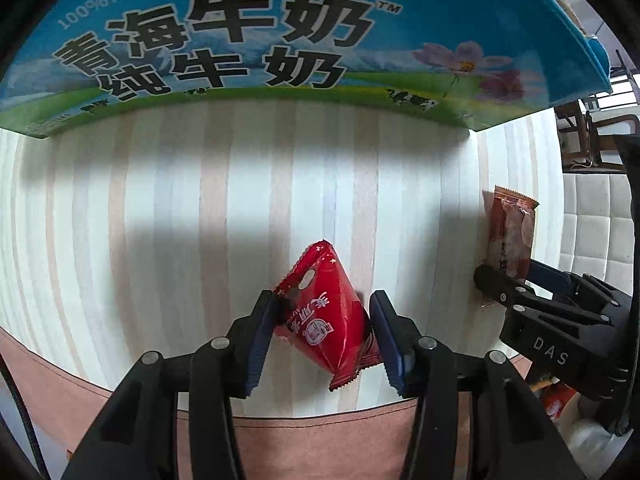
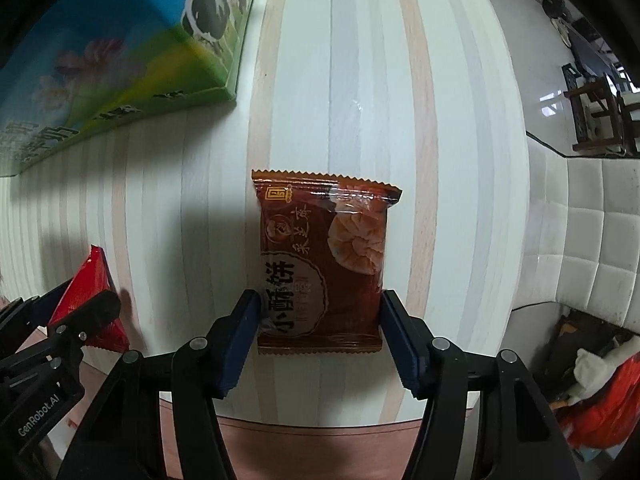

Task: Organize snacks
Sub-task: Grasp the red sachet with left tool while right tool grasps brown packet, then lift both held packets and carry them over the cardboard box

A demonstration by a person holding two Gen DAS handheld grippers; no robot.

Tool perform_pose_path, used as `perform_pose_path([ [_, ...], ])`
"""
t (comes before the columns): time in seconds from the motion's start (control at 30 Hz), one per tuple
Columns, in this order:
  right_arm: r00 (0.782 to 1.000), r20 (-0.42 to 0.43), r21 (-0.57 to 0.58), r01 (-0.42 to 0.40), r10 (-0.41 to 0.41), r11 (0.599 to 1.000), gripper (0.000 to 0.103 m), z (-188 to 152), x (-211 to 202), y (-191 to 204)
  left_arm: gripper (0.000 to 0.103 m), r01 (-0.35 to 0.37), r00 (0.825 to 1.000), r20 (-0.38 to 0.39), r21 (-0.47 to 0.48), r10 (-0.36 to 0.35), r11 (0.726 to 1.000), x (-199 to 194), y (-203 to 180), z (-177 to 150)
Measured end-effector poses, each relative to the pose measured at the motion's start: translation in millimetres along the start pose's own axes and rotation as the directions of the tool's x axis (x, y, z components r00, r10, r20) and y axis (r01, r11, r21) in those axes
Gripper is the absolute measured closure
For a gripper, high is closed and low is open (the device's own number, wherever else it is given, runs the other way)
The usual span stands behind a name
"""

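Gripping one packet each, the left claw (image 1: pixel 322 332) pinches the red snack (image 1: pixel 326 316) and the right claw (image 2: pixel 320 334) the brown pastry packet (image 2: pixel 322 260), both low over the striped surface (image 1: pixel 200 200) (presumably bound for the milk carton box (image 1: pixel 280 40)).

Two snack packets on a table (image 2: pixel 460 160), in front of a milk carton box (image 1: pixel 280 40).

The pastry packet (image 2: pixel 320 264) lies right of the triangular packet (image 1: pixel 324 316), well apart; each sits between a gripper's fingers, with the box behind both.
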State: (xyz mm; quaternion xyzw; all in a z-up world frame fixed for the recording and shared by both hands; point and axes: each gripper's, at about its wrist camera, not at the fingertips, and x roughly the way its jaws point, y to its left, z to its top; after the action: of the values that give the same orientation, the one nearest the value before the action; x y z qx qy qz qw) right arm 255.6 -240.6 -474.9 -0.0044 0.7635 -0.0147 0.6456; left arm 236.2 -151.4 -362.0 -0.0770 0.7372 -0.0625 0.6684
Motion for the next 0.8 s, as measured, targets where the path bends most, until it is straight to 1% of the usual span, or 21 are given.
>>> perform_pose_path([
  [0.03,1.000,0.000,0.002,0.001,-0.001,1.000,0.039,0,0,0,0.058,-0.004,1.000,0.001,0.001,0.004,1.000,0,3,6],
  [0.07,1.000,0.000,0.004,0.000,0.000,1.000,0.039,0,0,0,0.058,-0.009,1.000,0.002,0.001,0.009,1.000,4,0,21],
  [0.1,1.000,0.007,0.002,0.001,-0.001,1.000,0.040,-8,-1,0,0.061,-0.020,1.000,0.002,0.010,0.020,1.000,4,-2,21],
  [0.17,1.000,0.027,-0.005,0.001,-0.001,1.000,0.048,-14,1,-4,0.063,-0.038,0.999,0.013,0.023,0.038,0.999,4,-9,16],
  [0.23,0.999,0.046,-0.003,-0.001,0.001,1.000,0.049,-18,-1,0,0.063,-0.035,0.999,0.009,0.030,0.034,0.999,5,-15,9],
  [0.37,0.996,0.047,0.035,-0.071,0.069,0.997,0.050,-29,-7,-1,0.063,-0.014,1.000,0.016,0.023,0.014,1.000,-4,-19,1],
  [0.47,0.991,0.064,0.048,-0.124,0.121,0.991,0.050,-39,-19,0,0.063,0.011,0.999,0.033,0.019,-0.012,1.000,-19,-16,-3],
  [0.57,0.979,0.089,0.050,-0.186,0.181,0.981,0.050,-50,-43,5,0.063,0.029,0.997,0.072,0.019,-0.031,0.999,-45,-13,-6],
  [0.67,0.966,0.121,0.045,-0.236,0.229,0.971,0.050,-55,-70,8,0.063,0.058,0.991,0.123,0.018,-0.060,0.998,-78,-7,-4],
  [0.7,0.958,0.138,0.044,-0.259,0.251,0.965,0.050,-56,-84,10,0.063,0.066,0.986,0.148,0.025,-0.069,0.997,-96,-8,-2],
  [0.77,0.945,0.171,0.033,-0.287,0.277,0.957,0.050,-55,-106,11,0.063,0.070,0.978,0.193,0.034,-0.075,0.997,-120,-5,3],
  [0.8,0.934,0.197,0.027,-0.308,0.296,0.951,0.050,-53,-124,13,0.063,0.073,0.972,0.219,0.044,-0.081,0.996,-138,-4,10],
])
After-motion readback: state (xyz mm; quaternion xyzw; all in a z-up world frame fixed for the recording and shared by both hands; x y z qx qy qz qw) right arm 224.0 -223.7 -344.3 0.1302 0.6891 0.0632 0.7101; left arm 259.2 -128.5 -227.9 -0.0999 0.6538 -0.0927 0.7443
